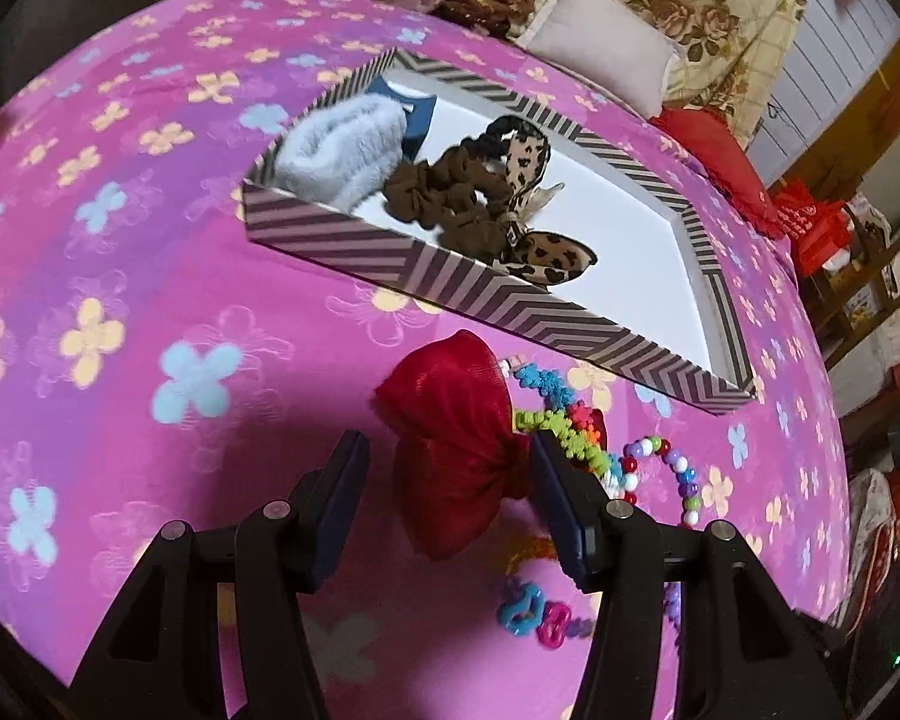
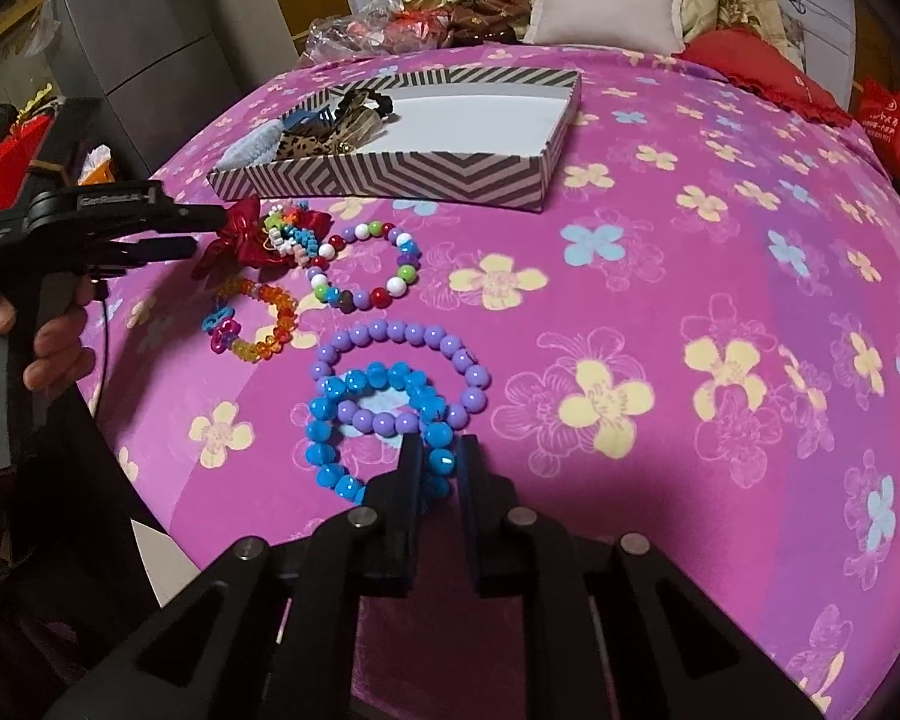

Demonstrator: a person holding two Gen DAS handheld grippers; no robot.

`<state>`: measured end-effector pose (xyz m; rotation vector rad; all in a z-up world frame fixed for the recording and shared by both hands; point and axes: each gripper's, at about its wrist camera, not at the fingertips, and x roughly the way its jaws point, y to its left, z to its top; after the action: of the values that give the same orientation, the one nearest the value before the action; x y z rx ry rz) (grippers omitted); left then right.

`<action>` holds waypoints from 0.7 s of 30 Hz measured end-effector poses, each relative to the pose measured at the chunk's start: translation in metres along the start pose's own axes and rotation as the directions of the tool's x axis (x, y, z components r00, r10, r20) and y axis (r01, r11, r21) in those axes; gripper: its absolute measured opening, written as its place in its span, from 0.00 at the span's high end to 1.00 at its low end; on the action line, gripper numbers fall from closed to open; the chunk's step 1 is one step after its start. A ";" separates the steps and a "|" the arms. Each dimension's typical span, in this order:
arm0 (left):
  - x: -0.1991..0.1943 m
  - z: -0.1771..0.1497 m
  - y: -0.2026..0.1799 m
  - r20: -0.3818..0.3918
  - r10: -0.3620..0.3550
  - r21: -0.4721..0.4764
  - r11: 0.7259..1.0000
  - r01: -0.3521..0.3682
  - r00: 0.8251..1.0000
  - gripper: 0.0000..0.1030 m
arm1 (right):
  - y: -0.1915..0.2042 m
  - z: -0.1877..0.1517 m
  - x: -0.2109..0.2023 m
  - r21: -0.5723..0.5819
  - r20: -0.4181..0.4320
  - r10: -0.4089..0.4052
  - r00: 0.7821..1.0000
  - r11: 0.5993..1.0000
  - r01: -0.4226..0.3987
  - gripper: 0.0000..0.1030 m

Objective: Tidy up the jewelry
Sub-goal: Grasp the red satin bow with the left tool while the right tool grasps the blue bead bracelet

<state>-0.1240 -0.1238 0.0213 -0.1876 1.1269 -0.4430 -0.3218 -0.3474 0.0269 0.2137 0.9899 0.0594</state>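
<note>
Left gripper (image 1: 450, 468): fingers spread around red mesh hair bow (image 1: 453, 450) on pink floral cloth (image 1: 150, 300), near striped cardboard tray (image 1: 450, 291). Best closed on the knot. Right gripper (image 2: 439, 468): fingers pinching blue glossy bead bracelet (image 2: 354, 414); lift gently.

1. We see a magenta bedsheet (image 2: 660, 252) printed with yellow and pale blue flowers.
2. Our box (image 2: 390, 171) wears brown-and-cream chevron stripes, white inside.
3. We note a red mesh bow (image 1: 456, 450), a leopard-print bow (image 1: 555, 255) and a brown scrunchie (image 1: 444, 192).
4. Bracelets: bright blue beads (image 2: 354, 420), lilac beads (image 2: 414, 339), orange beads (image 2: 270, 324).
</note>
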 end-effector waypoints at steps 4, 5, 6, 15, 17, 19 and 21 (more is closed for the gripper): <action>0.007 0.002 -0.001 0.006 -0.033 -0.015 0.999 0.033 0.999 0.77 | -0.001 0.000 0.000 -0.002 0.005 0.010 1.000 1.000 -0.010 0.89; 0.006 0.002 -0.002 0.012 -0.023 -0.008 1.000 0.024 1.000 0.86 | -0.002 0.000 0.000 -0.003 0.006 0.013 1.000 1.000 -0.013 0.89; 0.003 0.003 -0.003 0.020 -0.019 0.004 1.000 0.019 1.000 0.87 | -0.002 0.000 0.001 -0.003 0.007 0.015 1.000 1.000 -0.015 0.89; -0.047 0.007 0.002 0.110 -0.049 0.061 0.997 0.043 0.993 0.93 | 0.000 0.005 -0.010 -0.006 0.045 0.026 0.999 1.000 -0.026 0.91; -0.058 0.009 0.005 0.122 -0.049 0.063 0.997 0.041 0.991 0.93 | 0.003 0.009 -0.017 -0.017 0.060 0.025 0.998 1.000 -0.024 0.91; -0.068 0.012 0.006 0.138 -0.049 0.066 0.997 0.040 0.989 0.93 | 0.007 0.014 -0.024 -0.032 0.074 0.025 0.997 0.999 -0.023 0.91; -0.078 0.015 0.008 0.154 -0.052 0.069 0.997 0.042 0.987 0.93 | 0.011 0.018 -0.031 -0.051 0.089 0.028 0.996 0.998 -0.024 0.91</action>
<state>-0.1368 -0.0842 0.0897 -0.1888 0.9554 -0.4982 -0.3229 -0.3437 0.0642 0.1821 0.8956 0.0973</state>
